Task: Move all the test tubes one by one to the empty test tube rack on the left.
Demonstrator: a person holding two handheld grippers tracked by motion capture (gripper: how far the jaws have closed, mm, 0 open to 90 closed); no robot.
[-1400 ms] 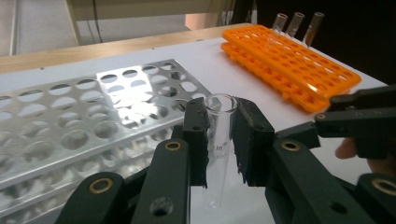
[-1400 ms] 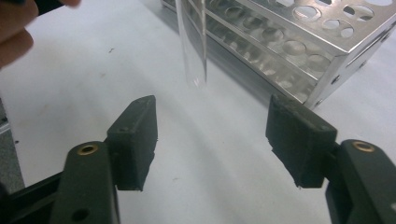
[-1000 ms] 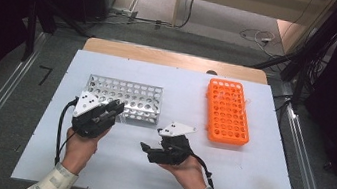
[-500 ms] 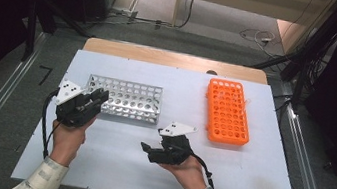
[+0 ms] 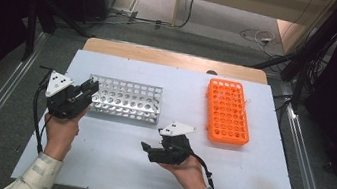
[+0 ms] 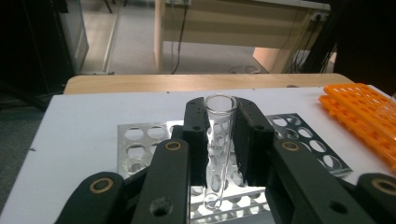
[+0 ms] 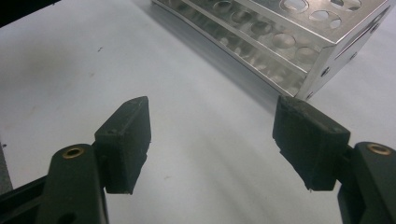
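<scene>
The clear glass test tube (image 6: 218, 149) stood upright between the pads of the left gripper (image 6: 219, 135), which was clamped shut on it. Beneath and just beyond that gripper lay the perforated silver metal tube rack (image 5: 128, 99). Since a second earlier, the left gripper (image 5: 87, 90) had shifted from the rack's front edge out to its left end and slightly upward, so the tube appeared lifted clear and ready for transfer. The right gripper (image 7: 219, 140) rested nearby, jaws wide apart and empty. The orange plastic tube rack (image 5: 227, 111) lay well beyond it.
</scene>
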